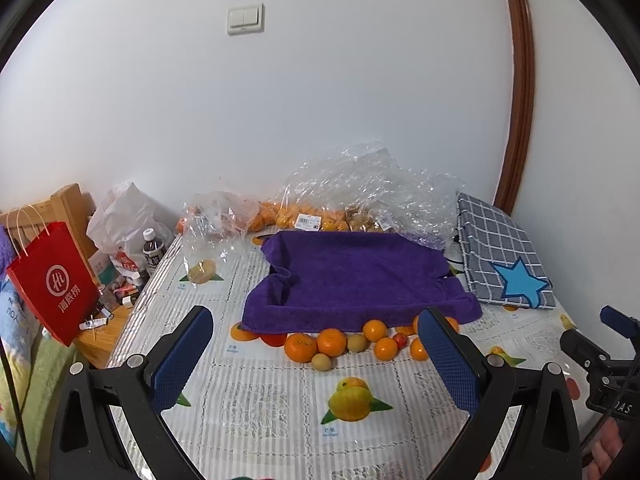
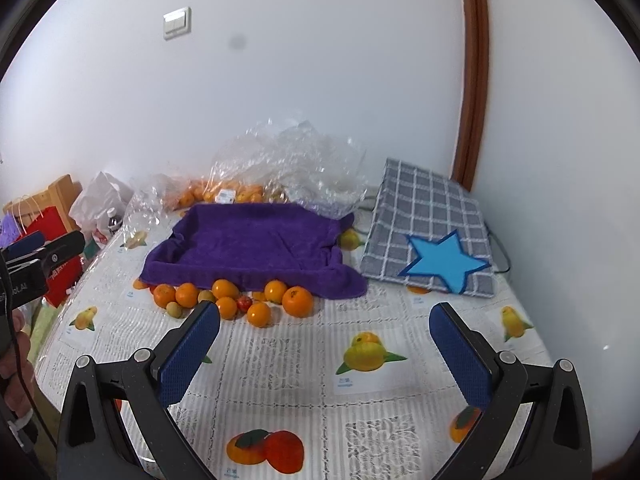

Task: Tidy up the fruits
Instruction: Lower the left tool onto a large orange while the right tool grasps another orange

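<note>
Left wrist view.
- Left gripper (image 1: 316, 340): your jaws stand wide apart, empty, above the tablecloth (image 1: 256, 400).
- Fruit (image 1: 344, 342): oranges, some small tan-green ones and a small red one, loose in a row touching the near edge of the purple towel (image 1: 352, 280). The towel looks draped over a tray or box.
- Risk: the fruits are round and touch one another. Close on one and you may nudge its neighbours, which could roll toward the table edge.
- Risk: printed fruit on the cloth, such as the mango print (image 1: 352, 400), resembles real fruit. You could aim at a picture.
- Hidden: your right finger (image 1: 448, 360) covers the right end of the row. What lies under the towel cannot be seen. The bags (image 1: 340, 200) behind hold more oranges, count unclear.
- Cut off: only part of the right gripper (image 1: 616, 336) shows at the right margin.

Right wrist view.
- Right gripper (image 2: 324, 336): jaws wide apart, empty, short of the fruit (image 2: 232, 298), which lies ahead and left.
- Risk: the towel (image 2: 256, 244) hangs over the row. A high approach could snag it and drag it.
- Risk: the left gripper (image 2: 40, 252) sits at the left near the same row; both reaching in could collide.
- Hidden: your left finger (image 2: 192, 356) masks a fruit at the row's near side. The checked cloth (image 2: 432, 228) with a blue star covers something unseen.
</note>
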The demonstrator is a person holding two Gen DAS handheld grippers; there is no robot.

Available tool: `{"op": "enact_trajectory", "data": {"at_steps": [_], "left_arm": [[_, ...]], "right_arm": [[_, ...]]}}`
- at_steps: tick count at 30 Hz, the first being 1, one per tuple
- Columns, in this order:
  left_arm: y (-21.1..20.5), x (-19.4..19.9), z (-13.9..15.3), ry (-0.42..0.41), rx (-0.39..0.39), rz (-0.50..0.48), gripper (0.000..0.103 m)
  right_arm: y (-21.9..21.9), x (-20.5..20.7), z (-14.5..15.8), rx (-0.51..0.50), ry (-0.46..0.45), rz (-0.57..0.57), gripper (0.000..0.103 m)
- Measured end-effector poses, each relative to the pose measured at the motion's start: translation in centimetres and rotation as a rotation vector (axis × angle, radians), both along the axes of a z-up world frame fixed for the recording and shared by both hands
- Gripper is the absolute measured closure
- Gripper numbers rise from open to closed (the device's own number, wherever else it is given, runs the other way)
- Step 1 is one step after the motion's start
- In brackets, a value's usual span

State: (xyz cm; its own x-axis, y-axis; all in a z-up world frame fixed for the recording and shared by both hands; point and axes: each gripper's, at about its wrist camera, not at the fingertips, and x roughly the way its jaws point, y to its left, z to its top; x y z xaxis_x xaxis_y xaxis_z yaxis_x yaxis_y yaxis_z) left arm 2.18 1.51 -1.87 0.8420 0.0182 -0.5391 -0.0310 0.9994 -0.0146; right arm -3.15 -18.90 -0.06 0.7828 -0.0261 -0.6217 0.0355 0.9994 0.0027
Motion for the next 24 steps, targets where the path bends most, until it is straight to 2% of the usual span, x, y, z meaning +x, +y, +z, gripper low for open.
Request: {"op": "enact_trajectory", "data": {"at_steps": [4,9,10,14,16,20,24], "left_arm": [[1.2,2.1,-2.8,0.048,-0.008,0.011,0.000],[3.2,4.2,-6.9,0.120,-0.033,0.035,0.000],[3.6,4.6,-7.8,0.133,-0.036,0.039,0.001],[4.5,5.8,-10.9,0.186,-0.029,0.035,0.003],[4.9,6.3,-12.3,0.216,-0.034,0.037,0.004],[5.3,7.2,-13.9,0.242,-0.042,0.020,0.008],[5.5,7.7,-14.9,0.252,-0.040,0.002,0.008]], "right_arm": [[0.5,2.9,-2.8,0.013,0.044,0.006,0.000],[0.8,5.1,-5.4,0.047,0.035,0.053,0.000],[1.0,6.0,-6.6,0.058,0.045,0.063,0.000],[1.4,7.5,-9.2,0.000,0.094,0.051,0.002],[1.7,8.4,-10.8,-0.018,0.154,0.061,0.007],[2.3,9.1,-12.8,0.024,0.212,0.079,0.012],[2.9,9.6,-13.8,-0.008,0.212,0.065,0.016]]}}
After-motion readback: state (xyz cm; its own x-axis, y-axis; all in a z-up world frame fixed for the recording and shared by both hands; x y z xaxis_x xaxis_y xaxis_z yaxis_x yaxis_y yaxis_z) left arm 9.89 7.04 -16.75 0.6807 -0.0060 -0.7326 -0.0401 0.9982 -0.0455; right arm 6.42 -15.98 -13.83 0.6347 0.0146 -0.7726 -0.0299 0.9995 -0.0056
